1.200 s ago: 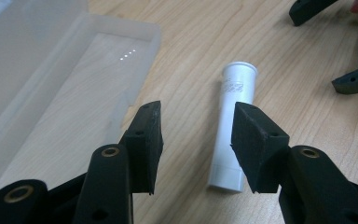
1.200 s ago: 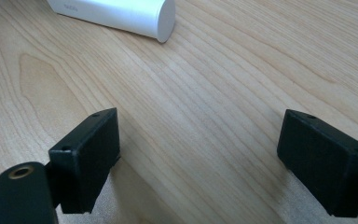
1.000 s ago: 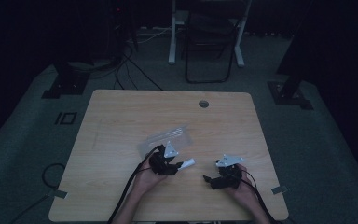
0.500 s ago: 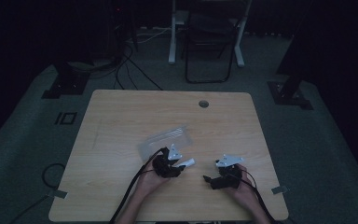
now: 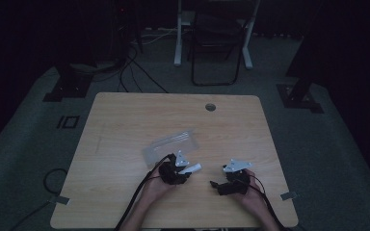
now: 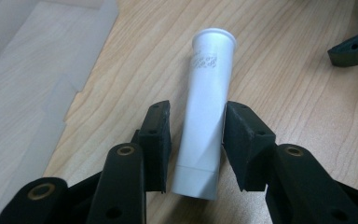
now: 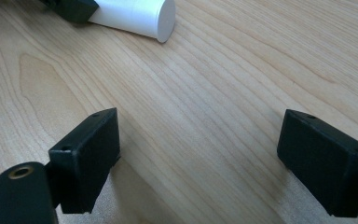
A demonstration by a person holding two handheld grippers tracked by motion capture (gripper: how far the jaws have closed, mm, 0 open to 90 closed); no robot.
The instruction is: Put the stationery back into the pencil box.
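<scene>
Left tool (image 6: 193,140): jaws flank white tube (image 6: 207,112), frame centre; a slim gap shows on the left side.
Right tool (image 7: 200,163): spread wide over bare table (image 7: 214,93).
Print: grey, unreadable.
Plastic bag (image 5: 171,144): above left tool.

A tube (image 6: 206,112) is laid on the table (image 5: 125,115) between the jaws of the left gripper (image 5: 185,169). A plastic bag (image 5: 170,145) is spread just behind it. The right gripper (image 5: 215,185) is placed to the right, near the front edge.
</scene>
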